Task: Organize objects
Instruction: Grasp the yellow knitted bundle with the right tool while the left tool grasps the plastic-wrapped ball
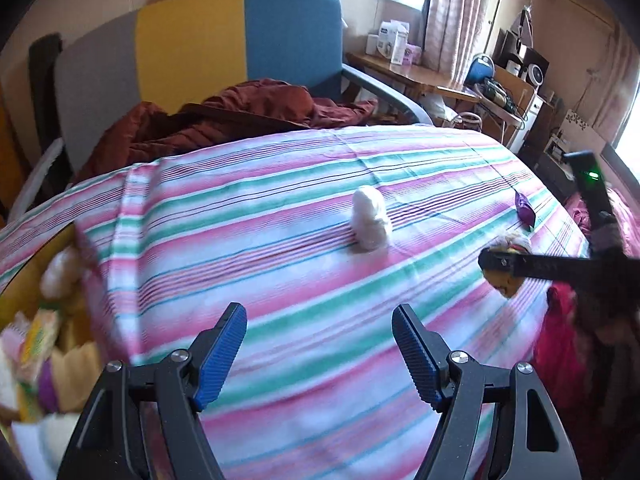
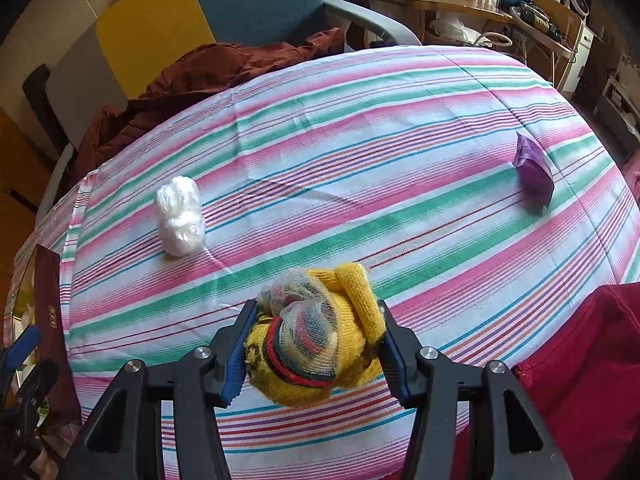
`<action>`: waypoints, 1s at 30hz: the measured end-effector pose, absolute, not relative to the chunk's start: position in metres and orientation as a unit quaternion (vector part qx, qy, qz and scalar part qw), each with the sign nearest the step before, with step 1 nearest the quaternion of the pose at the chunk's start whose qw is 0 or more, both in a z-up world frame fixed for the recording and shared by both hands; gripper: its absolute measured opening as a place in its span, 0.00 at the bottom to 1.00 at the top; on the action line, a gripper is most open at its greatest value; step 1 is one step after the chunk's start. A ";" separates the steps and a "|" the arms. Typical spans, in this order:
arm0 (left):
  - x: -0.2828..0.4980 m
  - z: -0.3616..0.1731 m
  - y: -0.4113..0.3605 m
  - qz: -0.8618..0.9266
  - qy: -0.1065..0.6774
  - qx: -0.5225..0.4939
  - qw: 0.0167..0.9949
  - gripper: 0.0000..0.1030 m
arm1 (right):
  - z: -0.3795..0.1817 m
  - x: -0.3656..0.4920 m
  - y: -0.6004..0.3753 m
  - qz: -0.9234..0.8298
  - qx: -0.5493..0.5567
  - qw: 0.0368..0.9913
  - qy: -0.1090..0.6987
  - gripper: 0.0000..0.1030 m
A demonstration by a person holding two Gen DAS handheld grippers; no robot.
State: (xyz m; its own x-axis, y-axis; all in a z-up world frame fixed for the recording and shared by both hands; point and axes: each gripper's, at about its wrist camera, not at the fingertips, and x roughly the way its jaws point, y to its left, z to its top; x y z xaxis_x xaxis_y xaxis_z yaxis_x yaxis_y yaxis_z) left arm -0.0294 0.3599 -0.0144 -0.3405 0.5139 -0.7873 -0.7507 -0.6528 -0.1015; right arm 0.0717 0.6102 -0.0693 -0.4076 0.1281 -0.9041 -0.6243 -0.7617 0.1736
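As right claw (image 2: 314, 354) pinches yellow knit bundle (image 2: 320, 332) by soft mesh, bundle may slip/sag in transit. Left claw (image 1: 320, 354) spread, empty; white plastic wad (image 1: 370, 222) & purple packet (image 1: 525, 207) pending on striped sheet (image 1: 280, 184).

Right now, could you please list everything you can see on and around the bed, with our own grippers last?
Striped sheet: one, pink, green and white, covering the bed.
White bundle: one, white, lying on the sheet, left of centre.
Purple packet: one, purple, on the sheet near the right edge.
Yellow knitted bundle: one, yellow with red and green stripes, partly in netting, between the right gripper's fingers.
Brown coat: one, rust brown, heaped beyond the bed.
Chair: one, grey, yellow and blue, behind the coat.
Red cloth: one, red, at the bed's right edge.
Left gripper: one, black with blue pads, open and empty.
Right gripper: one, black with blue pads, shut on the yellow knitted bundle.
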 end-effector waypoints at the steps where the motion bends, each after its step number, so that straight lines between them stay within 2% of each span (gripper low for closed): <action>1: -0.033 -0.017 0.369 0.804 0.143 -0.422 0.394 0.74 | -0.069 0.071 0.610 0.801 -0.490 0.235 0.250 0.54; 11: -0.063 -0.046 0.447 0.785 0.163 -0.435 0.411 0.69 | -0.067 0.069 0.614 0.805 -0.488 0.235 0.243 0.55; 20: -0.086 -0.065 0.499 0.781 0.169 -0.436 0.414 0.69 | -0.067 0.066 0.613 0.806 -0.490 0.217 0.251 0.55; 21: -0.088 -0.069 0.504 0.779 0.172 -0.439 0.415 0.59 | -0.067 0.066 0.612 0.806 -0.490 0.216 0.251 0.55; 22: -0.090 -0.074 0.510 0.773 0.180 -0.445 0.415 0.36 | -0.068 0.065 0.612 0.807 -0.491 0.215 0.249 0.55; 30: -0.070 -0.082 0.484 0.784 0.194 -0.433 0.400 0.35 | -0.067 0.065 0.611 0.812 -0.488 0.206 0.244 0.55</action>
State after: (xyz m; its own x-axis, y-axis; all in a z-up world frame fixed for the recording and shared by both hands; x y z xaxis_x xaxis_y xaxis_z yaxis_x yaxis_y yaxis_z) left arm -0.0701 0.4838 -0.0822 -0.3053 0.4591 -0.8343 -0.7953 -0.6048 -0.0418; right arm 0.0645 0.6113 -0.0668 -0.4388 0.0961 -0.8934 -0.5717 -0.7969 0.1951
